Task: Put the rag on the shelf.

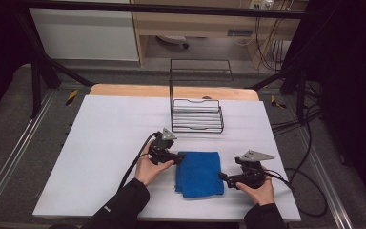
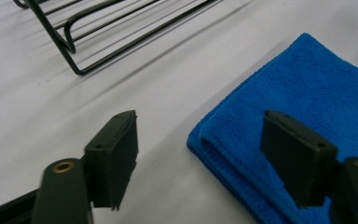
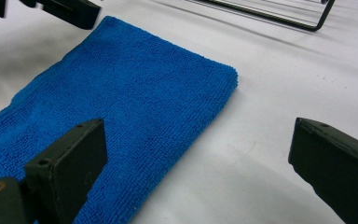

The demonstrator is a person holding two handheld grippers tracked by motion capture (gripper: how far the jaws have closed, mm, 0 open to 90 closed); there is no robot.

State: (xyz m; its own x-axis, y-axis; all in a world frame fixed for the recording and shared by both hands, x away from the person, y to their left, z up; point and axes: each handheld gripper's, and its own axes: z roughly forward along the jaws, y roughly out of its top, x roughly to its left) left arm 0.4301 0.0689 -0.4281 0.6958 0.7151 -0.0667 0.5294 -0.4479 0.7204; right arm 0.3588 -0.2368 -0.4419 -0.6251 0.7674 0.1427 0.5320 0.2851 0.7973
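The blue cloth lies folded on the white table, at about 6 o'clock from the wire rack. It is not picked up yet. The left gripper sits at the cloth's 9 o'clock edge, jaws open around the fold, not pinching. The right gripper waits at 3 o'clock, jaws wide open and empty. Grabbing and lifting are left, I think.

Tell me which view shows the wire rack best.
High view: the whole black wire rack stands behind the folded blue cloth. The left gripper view catches one corner of it; the right gripper view catches a strip of its lower edge.
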